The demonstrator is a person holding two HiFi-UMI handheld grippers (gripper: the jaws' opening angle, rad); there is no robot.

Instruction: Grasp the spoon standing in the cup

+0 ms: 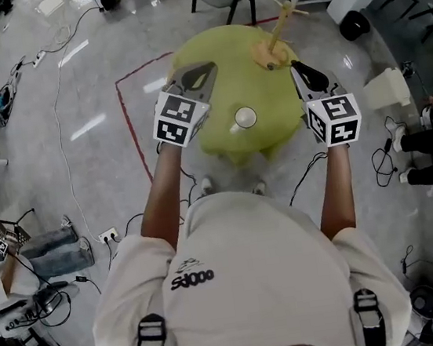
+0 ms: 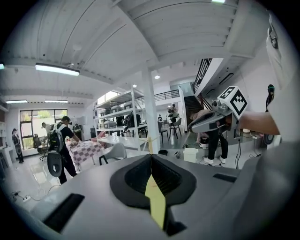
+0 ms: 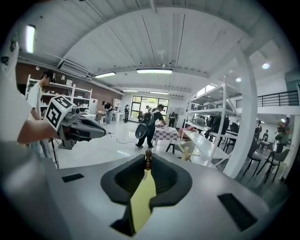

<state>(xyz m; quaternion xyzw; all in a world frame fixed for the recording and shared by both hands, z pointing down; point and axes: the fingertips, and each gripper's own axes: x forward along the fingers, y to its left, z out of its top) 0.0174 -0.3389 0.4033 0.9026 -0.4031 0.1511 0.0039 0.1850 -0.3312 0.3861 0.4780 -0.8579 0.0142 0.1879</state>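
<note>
A white cup point(image 1: 245, 117) stands near the middle of the round green table point(image 1: 221, 88); from above I see no spoon in it. My right gripper point(image 1: 302, 69) hangs over the table's right edge. In the right gripper view, the right gripper point(image 3: 148, 162) is shut on a slim upright piece with a dark brown top and pale lower part, which looks like the spoon point(image 3: 148, 159). My left gripper point(image 1: 200, 73) hovers over the table's left side. In its own view the left gripper point(image 2: 151, 158) is shut with nothing between the jaws. Both point level across the room.
A wooden stand point(image 1: 278, 36) rises at the table's far right. Red tape point(image 1: 123, 109) marks the floor around the table, cables trail left, and a white box point(image 1: 385, 89) sits right. People, shelving point(image 3: 220, 126) and a pillar point(image 2: 150, 112) are farther off.
</note>
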